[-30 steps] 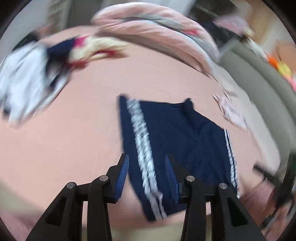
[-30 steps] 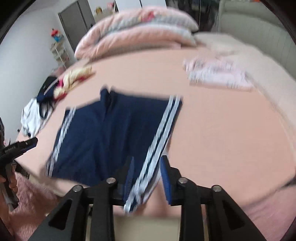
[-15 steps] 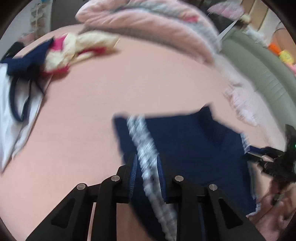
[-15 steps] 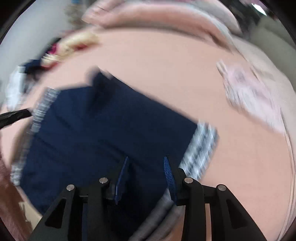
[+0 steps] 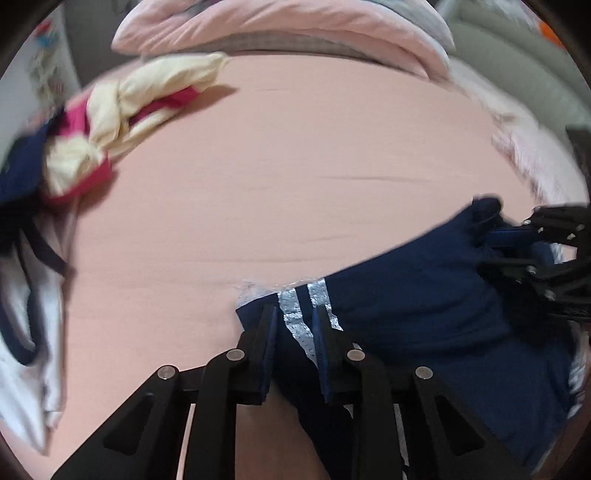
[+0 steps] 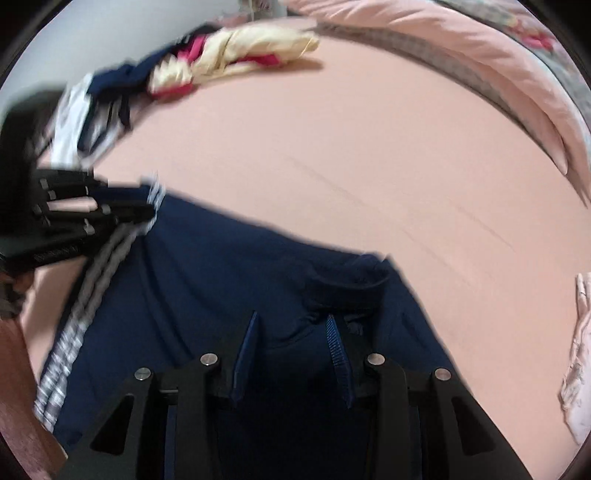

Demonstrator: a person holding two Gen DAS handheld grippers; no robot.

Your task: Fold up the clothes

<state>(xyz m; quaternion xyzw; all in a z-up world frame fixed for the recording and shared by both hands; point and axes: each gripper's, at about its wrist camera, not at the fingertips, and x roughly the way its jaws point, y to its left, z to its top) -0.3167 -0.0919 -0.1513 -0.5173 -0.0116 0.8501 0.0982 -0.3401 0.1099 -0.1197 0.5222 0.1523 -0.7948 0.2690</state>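
Left wrist view. Fingers (image 5: pixel 266 334) of the left gripper (image 5: pixel 295 332) stand close together with the white-striped edge of the navy shorts (image 5: pixel 417 295) between the pads; the jaws are closing, and the pads look to be bearing on the cloth at the stripe. The shorts lie at the near edge of the pink bed sheet (image 5: pixel 295 166), partly lifted or bunched, running from the left gripper toward the right side of the view. There the right gripper (image 5: pixel 517 243) comes in sideways at the far end of the shorts, by a dark gathered part of the fabric. Beyond the shorts, on the sheet's far left, sits a heap of unfolded clothes (image 5: pixel 122 122): cream, magenta, navy, white. A pink duvet (image 5: pixel 277 29) is piled at the far side of the sheet.

Right wrist view. Right gripper (image 6: pixel 291 350): fingers (image 6: pixel 338 343) moderately spread and closing, navy cloth under and between them; whether the pads pinch it I cannot tell, as the fabric shows no clear bite. Just beyond the tips is a thick rolled hem or waistband of the shorts (image 6: pixel 221 295). The left gripper (image 6: pixel 122 210) is at the shorts' far-left corner, on the striped edge. A pale pink garment (image 6: pixel 578 354) lies well apart, right of the shorts.

Progress, judged: early. The shorts are gripped for a fold, but no fold is laid flat yet. The heap and the pale garment remain unfolded; no finished stack is visible.
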